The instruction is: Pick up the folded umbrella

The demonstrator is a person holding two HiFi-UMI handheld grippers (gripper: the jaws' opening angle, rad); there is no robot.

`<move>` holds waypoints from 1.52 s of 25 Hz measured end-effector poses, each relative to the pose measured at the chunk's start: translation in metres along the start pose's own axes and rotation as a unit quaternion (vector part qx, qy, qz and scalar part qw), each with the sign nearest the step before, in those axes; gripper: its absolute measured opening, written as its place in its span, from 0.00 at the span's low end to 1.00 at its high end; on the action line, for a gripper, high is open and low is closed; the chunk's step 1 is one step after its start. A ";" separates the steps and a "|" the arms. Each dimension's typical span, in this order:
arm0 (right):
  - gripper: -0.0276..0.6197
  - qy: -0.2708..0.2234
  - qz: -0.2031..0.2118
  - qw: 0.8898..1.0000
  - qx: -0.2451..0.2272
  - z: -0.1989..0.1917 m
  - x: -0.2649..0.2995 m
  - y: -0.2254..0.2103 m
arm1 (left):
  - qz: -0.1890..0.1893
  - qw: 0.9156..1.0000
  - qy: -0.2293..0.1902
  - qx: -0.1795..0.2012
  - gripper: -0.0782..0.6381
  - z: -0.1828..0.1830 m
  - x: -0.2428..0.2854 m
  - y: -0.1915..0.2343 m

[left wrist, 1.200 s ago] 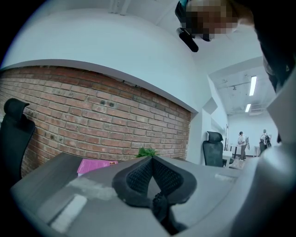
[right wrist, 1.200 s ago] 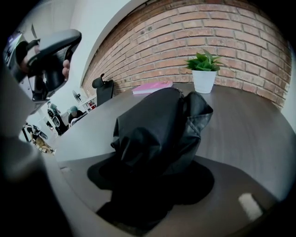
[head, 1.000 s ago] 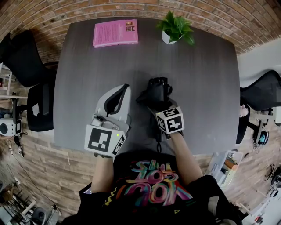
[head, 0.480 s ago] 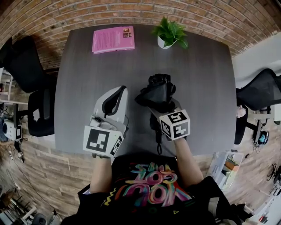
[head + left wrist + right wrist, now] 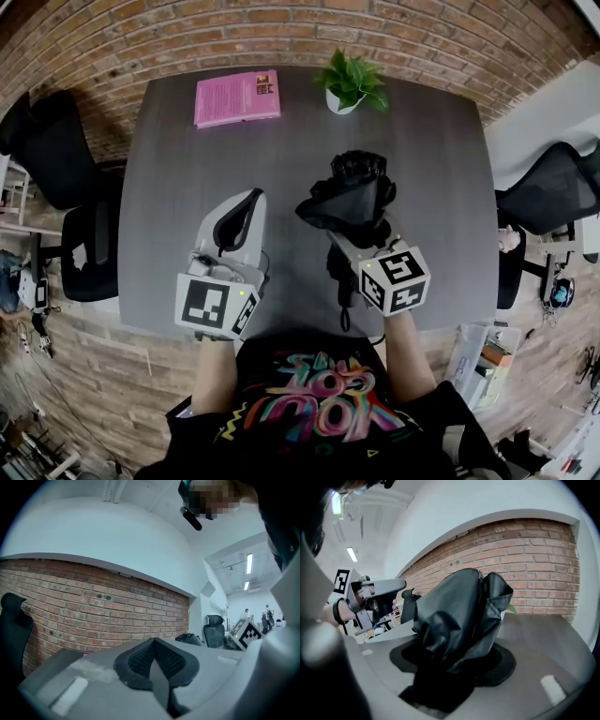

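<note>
**Folded umbrella held in the right gripper over the table**

The right gripper (image 5: 354,242) is clamped on the folded umbrella (image 5: 352,197). In the right gripper view its two jaws press on either side of the bundle of black fabric (image 5: 457,620), which bulges up and away from the pads in crumpled folds. In the head view the umbrella sits over the middle of the dark grey table (image 5: 441,187), a little right of centre. It looks raised off the tabletop, with its far end pointing toward the brick wall (image 5: 93,611). A thin black strap (image 5: 342,305) hangs down at the near end, beside the gripper's body.

The left gripper (image 5: 249,201) is just to the left of the umbrella and apart from it, over the near half of the table. In the left gripper view its dark ribbed pads (image 5: 140,658) meet with nothing between them.

At the far left of the table lies a pink book (image 5: 237,97). A small potted plant (image 5: 349,82) stands to its right, near the far edge. A black office chair (image 5: 56,141) stands off the left side of the table and another black chair (image 5: 553,192) off the right side.
</note>
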State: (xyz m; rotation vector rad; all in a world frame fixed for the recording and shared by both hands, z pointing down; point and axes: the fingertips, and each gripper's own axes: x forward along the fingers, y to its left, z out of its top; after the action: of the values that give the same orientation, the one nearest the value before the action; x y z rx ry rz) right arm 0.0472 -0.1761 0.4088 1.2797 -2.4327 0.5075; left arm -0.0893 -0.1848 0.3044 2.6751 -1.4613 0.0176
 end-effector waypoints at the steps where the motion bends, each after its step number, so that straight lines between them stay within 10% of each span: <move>1: 0.50 -0.008 -0.002 1.000 -0.002 0.006 -0.005 -0.001 | 0.000 1.000 -0.001 0.001 0.11 0.001 0.000 -0.001; 24: 0.49 -0.190 -0.050 0.979 -0.052 0.089 -0.110 -0.012 | -0.008 1.000 -0.004 0.006 0.11 0.008 -0.004 -0.015; 38: 0.49 -0.196 -0.045 0.978 -0.055 0.093 -0.104 -0.008 | -0.003 1.000 -0.005 0.009 0.11 0.009 -0.005 -0.009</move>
State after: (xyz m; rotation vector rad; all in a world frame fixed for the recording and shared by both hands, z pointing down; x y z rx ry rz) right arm 0.0970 -0.1490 0.2809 1.5544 -2.6503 0.0981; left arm -0.0843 -0.1767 0.2940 2.6980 -1.4646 0.0171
